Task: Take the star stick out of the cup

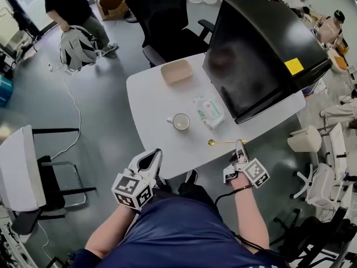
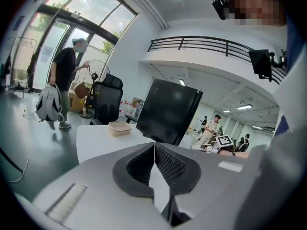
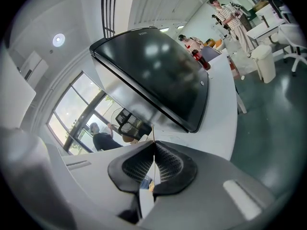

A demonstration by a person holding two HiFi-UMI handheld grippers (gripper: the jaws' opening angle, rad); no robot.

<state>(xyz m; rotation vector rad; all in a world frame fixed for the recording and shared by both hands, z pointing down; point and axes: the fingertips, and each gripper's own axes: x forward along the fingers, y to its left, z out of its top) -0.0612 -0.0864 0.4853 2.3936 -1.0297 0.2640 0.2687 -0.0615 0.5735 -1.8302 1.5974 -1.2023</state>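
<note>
A white cup stands on the white table, near its middle. My right gripper is over the table's front right edge, shut on the thin star stick. The stick's gold end points left, level with the table and apart from the cup. In the right gripper view the stick runs up between the closed jaws of the right gripper. My left gripper is at the table's front edge, shut with nothing in it; in its own view the left gripper shows its jaws pressed together.
A large black monitor leans over the table's right half. A wipes packet lies next to the cup and a beige tray sits at the far side. Black chairs and a person with a backpack are beyond.
</note>
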